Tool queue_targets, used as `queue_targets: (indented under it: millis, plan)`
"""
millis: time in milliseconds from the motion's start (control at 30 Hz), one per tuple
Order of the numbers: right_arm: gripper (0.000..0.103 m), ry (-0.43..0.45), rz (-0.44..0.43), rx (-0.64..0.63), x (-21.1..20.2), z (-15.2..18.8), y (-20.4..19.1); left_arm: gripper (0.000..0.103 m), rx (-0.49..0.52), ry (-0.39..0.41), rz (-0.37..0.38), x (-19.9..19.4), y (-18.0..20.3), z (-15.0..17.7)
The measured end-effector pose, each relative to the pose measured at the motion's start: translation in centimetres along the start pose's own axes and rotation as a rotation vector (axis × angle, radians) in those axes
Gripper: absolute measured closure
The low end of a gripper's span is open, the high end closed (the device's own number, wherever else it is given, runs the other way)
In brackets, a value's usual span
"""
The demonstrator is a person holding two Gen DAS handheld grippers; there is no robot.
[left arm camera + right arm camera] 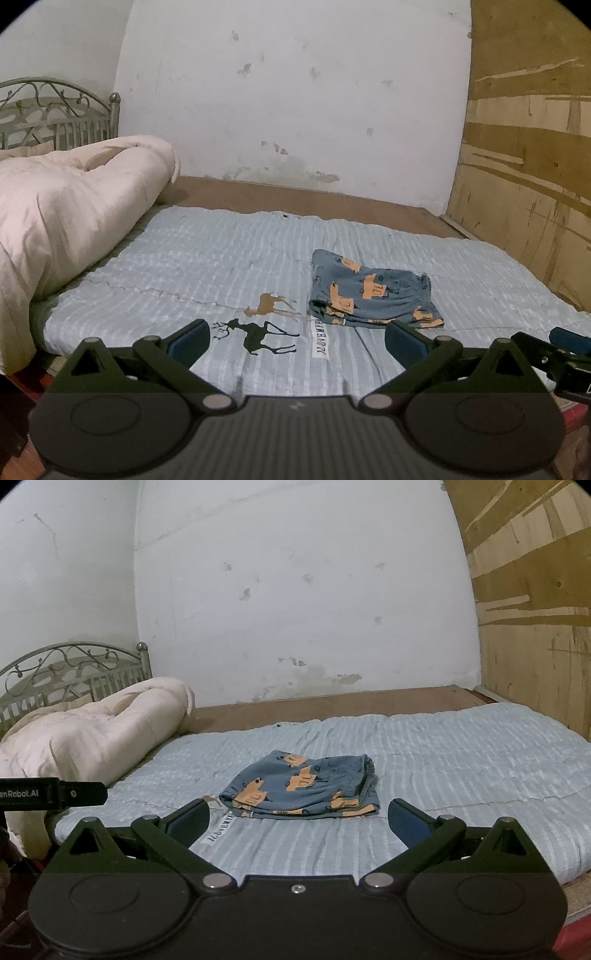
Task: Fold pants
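The blue pants with orange prints lie folded into a small stacked bundle on the light blue striped bedspread. In the right wrist view the pants sit straight ahead, just beyond the fingertips. My left gripper is open and empty, held above the bed's near edge, with the pants ahead to its right. My right gripper is open and empty, a little short of the bundle. Neither gripper touches the pants.
A cream comforter is heaped at the left by the metal headboard. A white wall stands behind the bed and a plywood panel at the right. Deer prints mark the bedspread.
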State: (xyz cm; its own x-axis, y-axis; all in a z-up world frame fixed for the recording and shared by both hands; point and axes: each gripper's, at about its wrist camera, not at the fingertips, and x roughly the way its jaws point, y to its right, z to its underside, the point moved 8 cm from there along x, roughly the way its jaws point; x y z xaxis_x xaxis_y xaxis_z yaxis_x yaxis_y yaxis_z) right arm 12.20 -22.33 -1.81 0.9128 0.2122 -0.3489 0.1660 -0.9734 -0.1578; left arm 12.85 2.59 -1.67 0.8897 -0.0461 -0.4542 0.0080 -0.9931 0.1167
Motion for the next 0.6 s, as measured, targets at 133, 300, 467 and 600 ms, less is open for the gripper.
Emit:
queue_targets:
  millis: [133,300,467,600]
  plan:
    - [0.001,-0.003,0.000,0.002,0.23,0.03,0.02,0.001,0.002,-0.005,0.005,0.25,0.04,0.06]
    - [0.001,-0.006,0.001,0.004,0.33,0.12,-0.01,0.001,0.020,-0.012,0.005,0.43,0.28,0.27]
    - [0.001,-0.008,0.001,0.003,0.43,0.22,0.02,0.001,0.038,-0.011,-0.002,0.56,0.66,0.40]
    - [0.001,-0.012,0.001,0.000,0.58,0.38,0.03,0.001,0.047,-0.008,-0.012,0.70,0.75,0.43]
